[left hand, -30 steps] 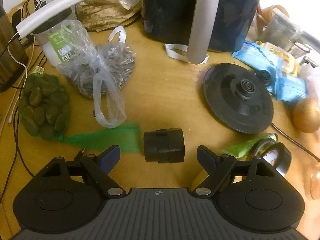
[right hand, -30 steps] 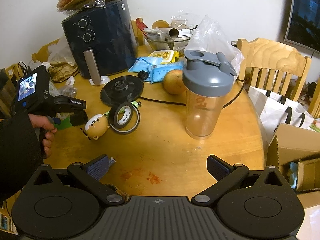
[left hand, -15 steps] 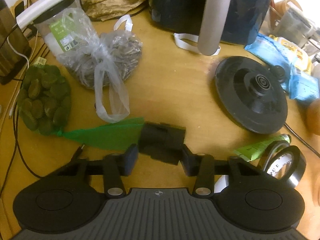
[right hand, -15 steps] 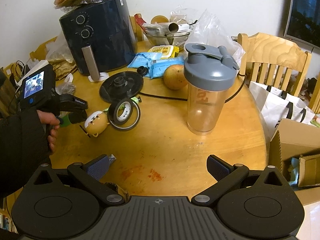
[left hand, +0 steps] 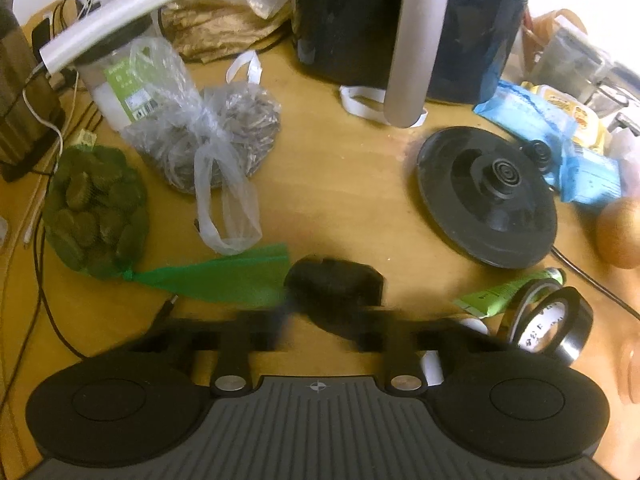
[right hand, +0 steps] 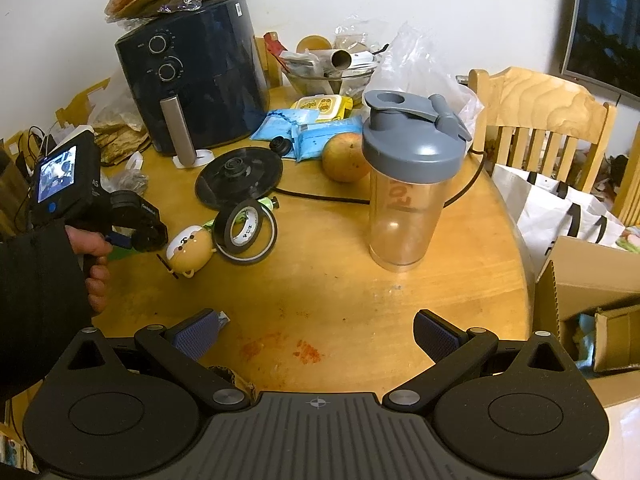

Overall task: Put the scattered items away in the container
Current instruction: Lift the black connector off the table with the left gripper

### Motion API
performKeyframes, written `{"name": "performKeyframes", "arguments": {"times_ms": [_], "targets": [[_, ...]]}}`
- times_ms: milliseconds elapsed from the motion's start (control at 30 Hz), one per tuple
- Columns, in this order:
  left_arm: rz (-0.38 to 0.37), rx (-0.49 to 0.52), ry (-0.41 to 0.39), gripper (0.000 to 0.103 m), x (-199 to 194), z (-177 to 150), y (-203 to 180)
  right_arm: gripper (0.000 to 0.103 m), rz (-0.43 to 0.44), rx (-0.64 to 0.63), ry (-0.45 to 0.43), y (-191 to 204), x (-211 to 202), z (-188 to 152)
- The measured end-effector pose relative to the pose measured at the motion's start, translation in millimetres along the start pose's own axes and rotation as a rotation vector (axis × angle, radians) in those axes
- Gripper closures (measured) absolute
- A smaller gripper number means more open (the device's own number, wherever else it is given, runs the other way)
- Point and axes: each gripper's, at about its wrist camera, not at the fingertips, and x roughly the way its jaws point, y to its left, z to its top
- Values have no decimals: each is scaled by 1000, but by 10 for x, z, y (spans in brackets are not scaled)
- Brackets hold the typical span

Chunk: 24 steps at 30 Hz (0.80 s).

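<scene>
Now the wooden table [right hand: 460, 280] is unchanged and cluttered. Left gripper [left hand: 326, 320] jaws just closed from wide spread and pinch the black adapter block [left hand: 334, 284], beside the green net bag [left hand: 96, 208]. Grab looks done; lift toward the cardboard box [right hand: 592, 300] is next. Right gripper [right hand: 316, 336] jaws spread, empty.

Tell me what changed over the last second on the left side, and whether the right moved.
The left gripper eased forward and its jaws have just been closing: they now pinch the small black block, which sat free between open jaws before. The block has tilted slightly. The right gripper stays open and in place; the tape rolls and shaker bottle have not moved.
</scene>
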Motion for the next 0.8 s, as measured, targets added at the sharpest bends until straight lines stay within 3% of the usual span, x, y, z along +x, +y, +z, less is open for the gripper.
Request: {"name": "performKeyframes", "arguments": {"times_ms": [233,800], "targets": [[-14,10,10,98,-61,-59,46,0,24,-8,9,18,-3,-16],[-59,33,-71,99,-299,-194,136,0,71,-63,25,108,2,-47]]}}
